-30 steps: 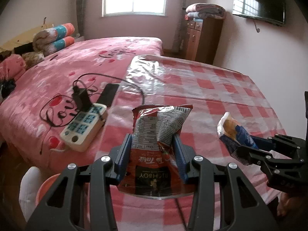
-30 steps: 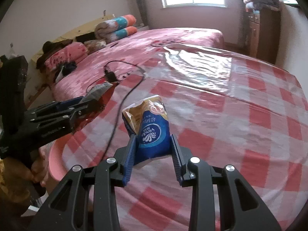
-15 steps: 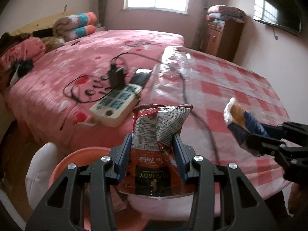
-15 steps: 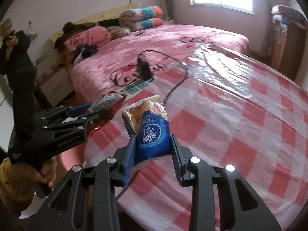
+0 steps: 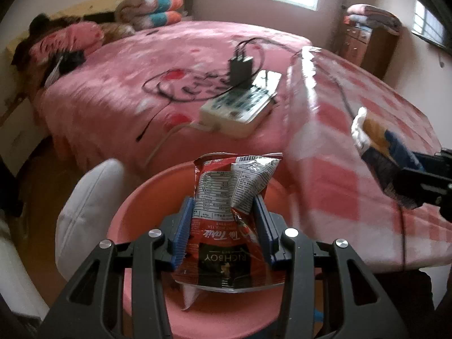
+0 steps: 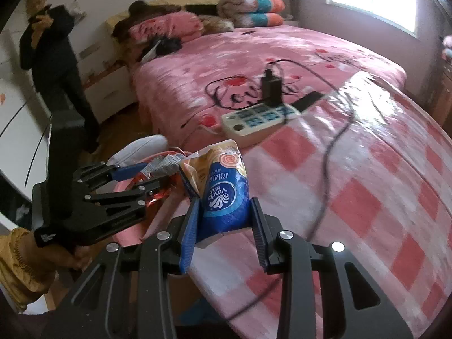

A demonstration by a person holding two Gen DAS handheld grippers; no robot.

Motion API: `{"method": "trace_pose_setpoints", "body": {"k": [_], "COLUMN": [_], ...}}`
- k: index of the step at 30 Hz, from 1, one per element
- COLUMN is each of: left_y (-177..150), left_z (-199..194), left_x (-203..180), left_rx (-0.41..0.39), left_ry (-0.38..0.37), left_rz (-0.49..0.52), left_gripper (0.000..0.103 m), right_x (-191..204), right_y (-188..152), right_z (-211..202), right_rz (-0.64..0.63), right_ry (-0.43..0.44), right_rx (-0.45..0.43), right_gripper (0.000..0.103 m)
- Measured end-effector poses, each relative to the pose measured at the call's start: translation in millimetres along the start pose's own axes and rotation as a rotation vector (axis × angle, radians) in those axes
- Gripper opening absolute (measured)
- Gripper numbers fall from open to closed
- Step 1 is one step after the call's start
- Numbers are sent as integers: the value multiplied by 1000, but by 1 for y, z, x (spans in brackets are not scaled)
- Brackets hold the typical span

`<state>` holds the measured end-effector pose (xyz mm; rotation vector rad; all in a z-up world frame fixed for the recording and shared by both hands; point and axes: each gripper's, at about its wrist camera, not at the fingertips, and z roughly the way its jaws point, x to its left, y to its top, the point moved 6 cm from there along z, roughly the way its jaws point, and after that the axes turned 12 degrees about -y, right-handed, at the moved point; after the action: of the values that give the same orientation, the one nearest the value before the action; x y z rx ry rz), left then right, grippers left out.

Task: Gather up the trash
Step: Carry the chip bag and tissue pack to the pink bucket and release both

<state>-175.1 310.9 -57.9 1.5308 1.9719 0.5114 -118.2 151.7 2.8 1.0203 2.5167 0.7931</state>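
Observation:
My left gripper [image 5: 224,223] is shut on a red snack bag [image 5: 226,214], which hangs over a pink basin [image 5: 141,212] on the floor beside the table. My right gripper [image 6: 224,220] is shut on a blue and tan tissue pack [image 6: 223,186], held above the edge of the table's checked cloth [image 6: 353,197]. In the left wrist view the tissue pack [image 5: 378,144] and right gripper [image 5: 418,180] show at the right edge. The right wrist view shows the left gripper [image 6: 135,180] at the left with its bag [image 6: 166,163] over the basin.
A white power strip [image 5: 237,107] with a black charger and cables lies on the pink bed [image 5: 135,65]; one cable runs across the table. A white cushion [image 5: 87,206] sits by the basin. A person in black [image 6: 53,56] stands far left. A wooden cabinet [image 5: 367,39] stands at the back.
Both grippers have swung left off the table with their loads. The pink basin has come into view and now lies under the left gripper's bag.

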Motion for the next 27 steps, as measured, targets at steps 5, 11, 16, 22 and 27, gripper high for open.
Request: {"method": "trace_pose_setpoints", "body": {"k": [5,11,16,22,27], "left_y": [-13,-23,-29,-25,-10], "left_z": [6,15,21,16,8], "left_x": [29,56,69,78,74], "left_rx": [22,39,59,31,-11], "left_ry": [35,63,72,91,129], "left_rz": [-56,-112,-149,-165,-141], "left_gripper": [44,45,57,65,73], "right_x": [28,57,69,54,27], "right_y": [7,14,18,26,34], "right_z": [15,32,42,26,6], "right_rz": [-49,-104,-114,-62,8], "right_ry": [32,69,88,60,11], "right_rx": [22,43,52,-22,-90], "right_gripper": [37,38,60,77,85]}}
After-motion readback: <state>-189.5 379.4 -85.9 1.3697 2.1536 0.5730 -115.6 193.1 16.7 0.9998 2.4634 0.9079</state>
